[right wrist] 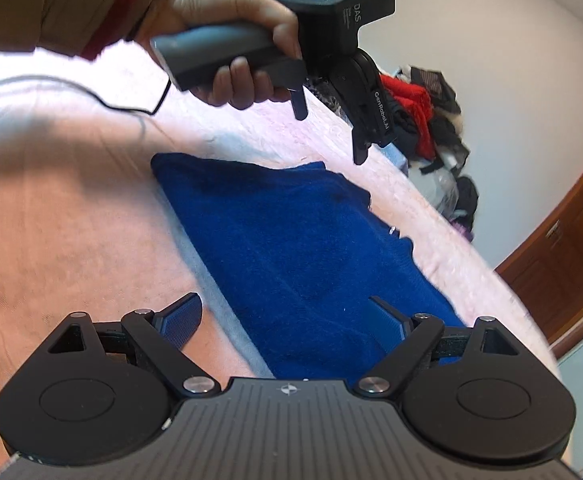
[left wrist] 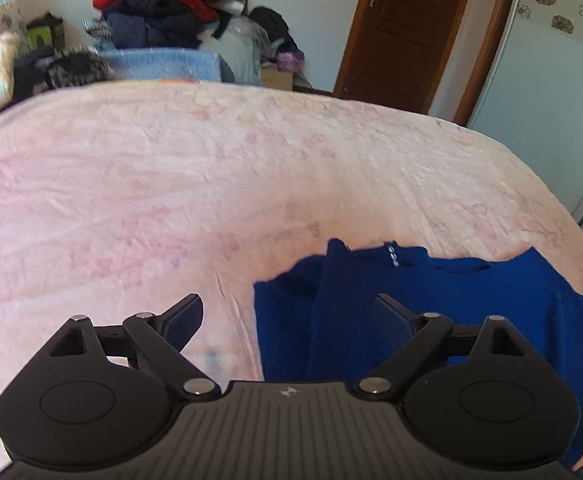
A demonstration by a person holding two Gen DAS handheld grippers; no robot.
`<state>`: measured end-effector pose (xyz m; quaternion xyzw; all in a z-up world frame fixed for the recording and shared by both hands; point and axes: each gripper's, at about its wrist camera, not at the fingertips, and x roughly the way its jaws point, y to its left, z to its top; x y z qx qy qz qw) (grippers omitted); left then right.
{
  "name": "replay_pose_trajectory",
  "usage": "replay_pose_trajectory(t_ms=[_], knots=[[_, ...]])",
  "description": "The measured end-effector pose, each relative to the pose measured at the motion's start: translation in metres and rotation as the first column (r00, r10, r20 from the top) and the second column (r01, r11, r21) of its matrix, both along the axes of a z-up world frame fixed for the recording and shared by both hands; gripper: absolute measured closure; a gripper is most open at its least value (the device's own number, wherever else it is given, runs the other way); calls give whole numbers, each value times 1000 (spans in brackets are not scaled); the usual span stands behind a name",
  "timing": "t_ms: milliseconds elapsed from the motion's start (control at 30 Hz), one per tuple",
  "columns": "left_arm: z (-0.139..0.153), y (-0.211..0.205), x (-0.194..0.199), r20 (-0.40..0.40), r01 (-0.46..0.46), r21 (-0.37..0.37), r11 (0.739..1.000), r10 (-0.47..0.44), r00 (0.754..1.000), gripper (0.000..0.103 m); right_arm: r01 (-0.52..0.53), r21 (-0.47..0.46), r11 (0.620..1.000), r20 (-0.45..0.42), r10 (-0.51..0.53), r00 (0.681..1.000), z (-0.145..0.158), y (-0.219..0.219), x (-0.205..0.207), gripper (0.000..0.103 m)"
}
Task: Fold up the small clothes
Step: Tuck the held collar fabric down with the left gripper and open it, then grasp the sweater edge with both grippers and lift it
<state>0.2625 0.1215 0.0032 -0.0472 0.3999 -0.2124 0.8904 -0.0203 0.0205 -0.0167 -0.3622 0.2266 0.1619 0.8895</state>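
Observation:
A dark blue knit garment (left wrist: pixel 471 304) lies flat on the pink bedspread (left wrist: pixel 171 184), partly folded into a long strip, with a small button at its neckline. My left gripper (left wrist: pixel 291 316) is open and empty, hovering above the garment's left edge. In the right wrist view the same garment (right wrist: pixel 303 248) stretches away from me. My right gripper (right wrist: pixel 287 316) is open and empty above its near end. The left gripper (right wrist: pixel 331 136) also shows there, held in a hand above the garment's far end, apart from the cloth.
A heap of clothes (left wrist: pixel 163 4) and a blue blanket (left wrist: pixel 159 64) sit beyond the bed's far edge. A brown wooden door (left wrist: pixel 403 28) stands at the right. A black cable (right wrist: pixel 91 96) lies across the bedspread (right wrist: pixel 71 208).

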Motion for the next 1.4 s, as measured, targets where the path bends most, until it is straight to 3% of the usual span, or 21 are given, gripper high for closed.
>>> replay_pose_trajectory(t_ms=[100,233,433,633,667,733,833,900,967,1067,1233,1300,1400], knots=[[-16,5,9,-114,30,-78,997,-39,993,10,17,-36,999,30,-16,999,-4,9,4,13],[-34,3,19,-204,60,-180,982,-97,974,10,30,-99,995,78,-22,997,-9,20,13,13],[-40,-6,31,-232,76,-297,952,-149,961,8,53,-149,987,126,-34,991,-13,37,35,14],[-43,-19,38,-198,90,-332,939,-163,967,11,44,-158,986,152,-19,988,-17,56,51,23],[-43,-21,38,-187,89,-326,941,-156,970,16,42,-154,987,147,-19,989,-17,57,53,25],[-44,-24,39,-170,85,-287,954,-138,976,51,27,-149,989,125,-8,992,-20,58,57,40],[-46,-22,40,-175,60,-250,966,-106,979,80,-4,-154,988,101,20,995,-25,59,57,71],[-47,-20,39,-174,53,-252,966,-99,980,84,-31,-163,986,90,46,995,-28,61,54,85],[-44,-23,34,-151,47,-228,973,-83,985,85,-49,-164,985,91,64,994,-29,60,52,90],[-34,-31,25,-110,32,-174,984,-52,993,86,-67,-117,991,72,76,995,-24,50,52,96],[-11,-39,15,-70,-32,-134,990,23,997,86,-50,73,996,37,47,998,2,21,48,100],[-2,-41,12,-68,-65,-136,989,56,996,87,-37,157,987,33,32,999,14,9,44,99],[9,-48,7,-62,-104,-114,988,98,993,87,-8,329,944,0,8,1000,34,-22,42,99]])
